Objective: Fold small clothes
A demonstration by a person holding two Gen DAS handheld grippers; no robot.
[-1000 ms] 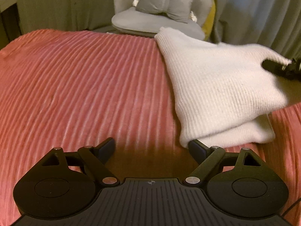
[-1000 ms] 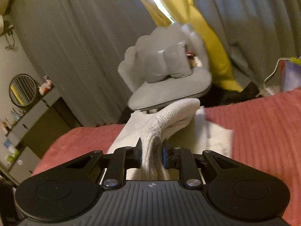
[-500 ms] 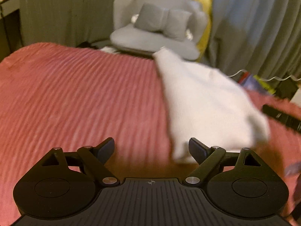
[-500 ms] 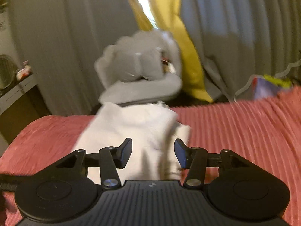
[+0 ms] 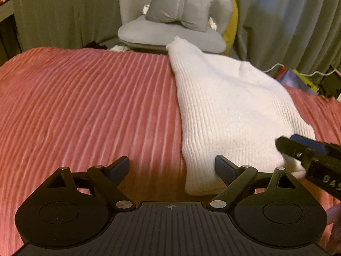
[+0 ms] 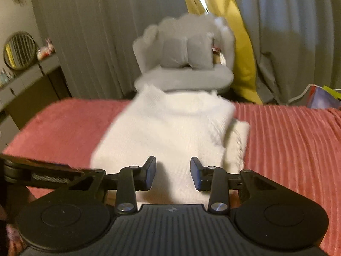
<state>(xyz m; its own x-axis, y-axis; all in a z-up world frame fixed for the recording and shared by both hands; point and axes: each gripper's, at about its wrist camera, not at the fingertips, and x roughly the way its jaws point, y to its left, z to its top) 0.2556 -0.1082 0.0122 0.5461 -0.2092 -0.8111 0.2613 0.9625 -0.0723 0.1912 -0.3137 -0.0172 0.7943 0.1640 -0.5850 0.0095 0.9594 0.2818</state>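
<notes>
Your left hand-held gripper (image 5: 172, 167) hangs low over the pink ribbed bedspread (image 5: 85, 106) with its fingers spread wide and nothing between them; its right fingertip lies against the near left corner of the white knit garment (image 5: 230, 111). That garment lies folded on the bed, ahead and to the right of this gripper, its ribbed top layer running away toward the far edge of the bed. Your right hand-held gripper (image 6: 173, 173) is also open, at a moderate width, empty, with the garment (image 6: 170, 132) directly ahead of and below its fingers; whether the tips touch the cloth cannot be told, as that view is blurred. In that view a lower layer of the knit sticks out past the top layer on the gripper's right. From the left wrist camera you see the right gripper's dark fingers reaching in from the right over the garment's near right corner. Beyond the bed, straight ahead of both grippers, stands a grey chair (image 5: 170, 32) carrying a bow-shaped cushion (image 5: 179, 10), with grey curtains (image 6: 96, 32) behind.
</notes>
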